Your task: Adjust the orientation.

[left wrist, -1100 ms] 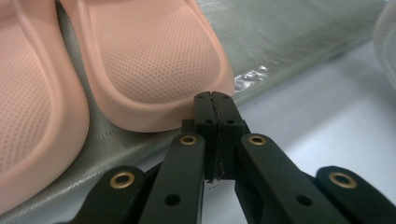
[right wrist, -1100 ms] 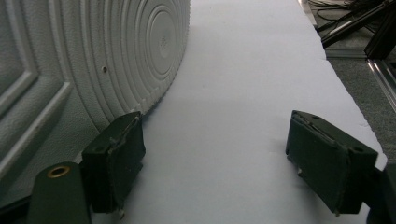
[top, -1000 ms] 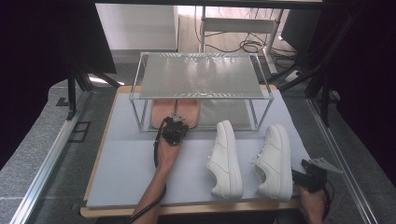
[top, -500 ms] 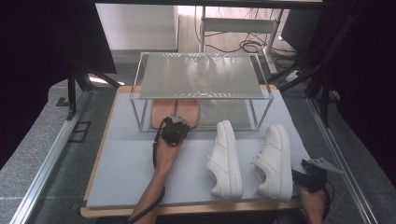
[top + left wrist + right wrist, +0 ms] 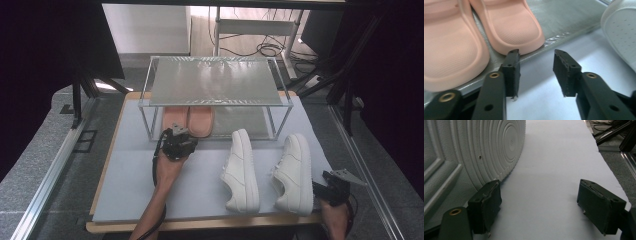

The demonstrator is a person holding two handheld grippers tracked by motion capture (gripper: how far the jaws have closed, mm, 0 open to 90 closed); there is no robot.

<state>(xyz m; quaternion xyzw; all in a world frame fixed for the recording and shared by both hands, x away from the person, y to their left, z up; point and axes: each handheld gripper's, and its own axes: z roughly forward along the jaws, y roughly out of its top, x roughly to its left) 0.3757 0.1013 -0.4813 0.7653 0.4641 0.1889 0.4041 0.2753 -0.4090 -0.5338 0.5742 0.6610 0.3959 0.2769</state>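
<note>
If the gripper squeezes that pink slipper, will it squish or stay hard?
Probably squish a bit: the pink slipper looks like thick, rounded, one-piece foam. Likely light for its size. Its dimpled top should give the left gripper some grip, so it seems unlikely to slip.

Right hand-held gripper (image 5: 537,202) jaws wide apart, white sneaker sole (image 5: 469,152) just beside one jaw, pale tabletop (image 5: 554,157)
</note>
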